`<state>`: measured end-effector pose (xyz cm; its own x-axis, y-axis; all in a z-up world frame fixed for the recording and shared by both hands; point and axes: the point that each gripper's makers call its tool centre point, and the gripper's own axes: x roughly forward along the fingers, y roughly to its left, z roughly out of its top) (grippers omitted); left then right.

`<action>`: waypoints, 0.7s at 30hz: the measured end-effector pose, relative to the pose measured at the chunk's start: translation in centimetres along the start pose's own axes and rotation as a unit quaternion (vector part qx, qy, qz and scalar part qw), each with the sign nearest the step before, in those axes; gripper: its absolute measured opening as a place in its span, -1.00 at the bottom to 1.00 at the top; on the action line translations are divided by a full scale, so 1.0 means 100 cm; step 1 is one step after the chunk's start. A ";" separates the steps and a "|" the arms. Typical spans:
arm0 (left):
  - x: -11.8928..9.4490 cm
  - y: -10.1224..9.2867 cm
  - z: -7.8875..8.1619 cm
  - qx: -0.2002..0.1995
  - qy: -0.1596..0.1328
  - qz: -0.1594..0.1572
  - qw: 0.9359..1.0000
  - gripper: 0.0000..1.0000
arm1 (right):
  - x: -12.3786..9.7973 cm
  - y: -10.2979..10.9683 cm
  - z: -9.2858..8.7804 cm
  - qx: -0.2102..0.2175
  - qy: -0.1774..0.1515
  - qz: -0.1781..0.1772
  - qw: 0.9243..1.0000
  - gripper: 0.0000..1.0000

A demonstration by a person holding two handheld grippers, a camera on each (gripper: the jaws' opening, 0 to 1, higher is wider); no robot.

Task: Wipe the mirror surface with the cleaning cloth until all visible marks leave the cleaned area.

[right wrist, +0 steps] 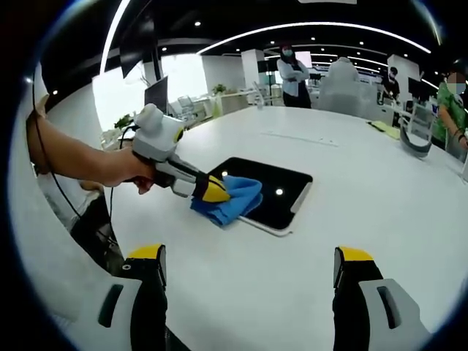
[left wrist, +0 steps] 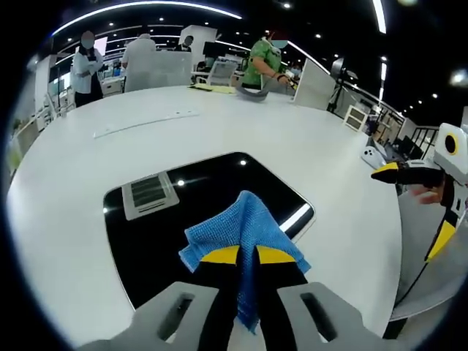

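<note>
Already the left tongs (left wrist: 246, 257) pinch the blue cleaning cloth (left wrist: 245, 230) on the mirror's (left wrist: 183, 219) near edge; unwiped glass stretches straight ahead. Right tongs (right wrist: 248, 267) gape wide, well apart over the bench (right wrist: 351, 197).

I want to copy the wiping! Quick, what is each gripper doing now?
Left gripper: closed on the blue cloth, over the mirror.
Right gripper: open, holding nothing, above the white table.

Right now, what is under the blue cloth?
The cloth, clamped in the left claw, lies on the mirror at its near edge. The glass beneath the cloth is covered, so any marks there cannot be seen.
</note>
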<state>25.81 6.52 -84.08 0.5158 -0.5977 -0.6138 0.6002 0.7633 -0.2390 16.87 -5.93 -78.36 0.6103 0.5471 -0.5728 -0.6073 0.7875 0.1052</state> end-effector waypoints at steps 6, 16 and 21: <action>-0.005 0.006 -0.002 -0.002 0.005 0.002 1.000 -0.90 | 0.001 -0.001 0.000 0.000 0.000 0.000 1.000 0.90; -0.014 0.018 -0.006 -0.011 0.008 0.007 1.000 -0.90 | 0.002 0.000 0.002 0.001 -0.003 -0.001 1.000 0.90; -0.015 0.019 -0.007 -0.012 0.005 0.008 1.000 -0.90 | 0.001 0.000 0.001 0.002 -0.001 -0.001 1.000 0.90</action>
<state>25.76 9.09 -84.13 0.5195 -0.5827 -0.6250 0.5772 0.7786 -0.2461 17.00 -5.84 -78.39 0.6125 0.5467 -0.5710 -0.6048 0.7892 0.1070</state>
